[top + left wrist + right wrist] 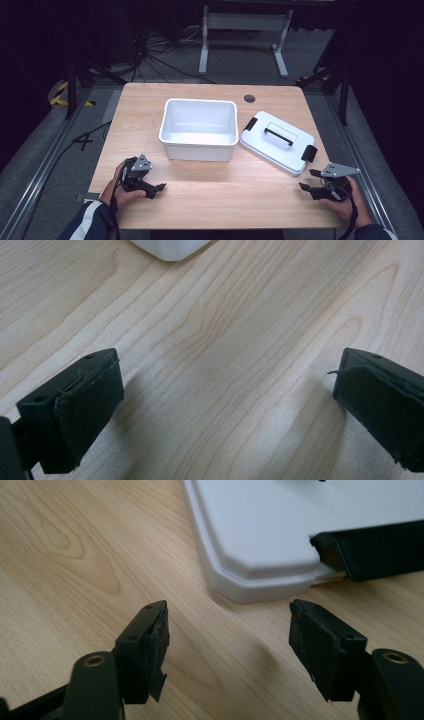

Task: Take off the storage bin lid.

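Left tongs [161,188], held in the person's left hand [122,192] low over the wooden bench [215,190]: jaws spread wide, nothing between them. In the left gripper view the same tongs [227,390] frame bare wood grain, with one rounded white corner of the bin [170,247] at the top edge, well ahead of the jaw tips.

Centre, ahead of the left tongs and to their right: a white rectangular plastic bin [199,145], upright and uncovered. Its smooth white floor and inner walls are visible, and there is nothing in it.

Right of the bin, lying just beside it on the bench: the bin's white lid [277,145], top side up and skewed relative to the bin. It carries a black bar handle [278,134] across its middle and a black latch [309,153] at each short end.

Right tongs [306,179], held in the right hand [345,200] just short of the lid's near end: jaws moderately wide, gripping nothing. In the right gripper view these tongs [227,630] stand close above the wood, apart from the lid [280,525], whose near corner lies directly ahead of the gap between the jaws; the near latch [372,550] lies ahead and to the right.
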The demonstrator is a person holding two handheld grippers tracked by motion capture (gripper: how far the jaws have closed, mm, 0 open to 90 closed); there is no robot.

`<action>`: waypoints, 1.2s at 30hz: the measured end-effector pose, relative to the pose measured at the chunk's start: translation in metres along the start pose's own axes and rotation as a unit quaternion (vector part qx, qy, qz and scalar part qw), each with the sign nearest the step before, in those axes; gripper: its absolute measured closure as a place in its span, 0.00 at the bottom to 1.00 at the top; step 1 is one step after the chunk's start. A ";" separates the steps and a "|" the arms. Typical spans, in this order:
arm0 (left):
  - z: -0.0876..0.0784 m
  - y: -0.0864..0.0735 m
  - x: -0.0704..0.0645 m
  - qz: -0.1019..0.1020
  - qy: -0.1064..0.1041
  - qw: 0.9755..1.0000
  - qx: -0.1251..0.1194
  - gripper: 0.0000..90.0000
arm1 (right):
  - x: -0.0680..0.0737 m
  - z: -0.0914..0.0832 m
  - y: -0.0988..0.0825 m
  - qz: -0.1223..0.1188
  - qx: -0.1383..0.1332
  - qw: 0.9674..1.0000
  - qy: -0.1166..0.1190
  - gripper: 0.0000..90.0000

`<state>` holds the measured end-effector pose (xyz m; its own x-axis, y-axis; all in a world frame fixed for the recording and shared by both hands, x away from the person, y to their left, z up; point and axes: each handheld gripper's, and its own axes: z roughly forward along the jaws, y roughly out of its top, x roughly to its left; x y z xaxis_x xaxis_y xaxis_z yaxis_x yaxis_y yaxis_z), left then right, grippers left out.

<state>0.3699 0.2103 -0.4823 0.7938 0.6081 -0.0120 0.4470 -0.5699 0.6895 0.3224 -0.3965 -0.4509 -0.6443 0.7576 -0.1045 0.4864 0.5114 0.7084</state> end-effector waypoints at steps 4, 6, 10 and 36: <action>0.000 0.000 0.000 -0.001 -0.002 1.000 0.000 0.00 | 0.001 0.005 -0.014 0.022 -0.018 1.000 0.011 0.34; 0.000 0.000 0.000 -0.002 -0.002 1.000 -0.001 0.00 | 0.000 0.005 -0.018 0.039 -0.025 0.999 0.007 0.30; 0.000 0.000 0.000 -0.001 -0.002 1.000 -0.001 0.00 | 0.000 0.004 -0.019 0.042 -0.026 0.999 0.007 0.30; 0.000 0.000 0.000 -0.001 0.002 1.000 0.002 0.00 | 0.000 0.005 -0.019 0.041 -0.025 0.999 0.008 0.29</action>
<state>0.3698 0.2098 -0.4820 0.7916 0.6109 -0.0110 0.4500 -0.5707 0.6869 0.3162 -0.4046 -0.4674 -0.6129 0.7894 -0.0336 0.5082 0.4264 0.7483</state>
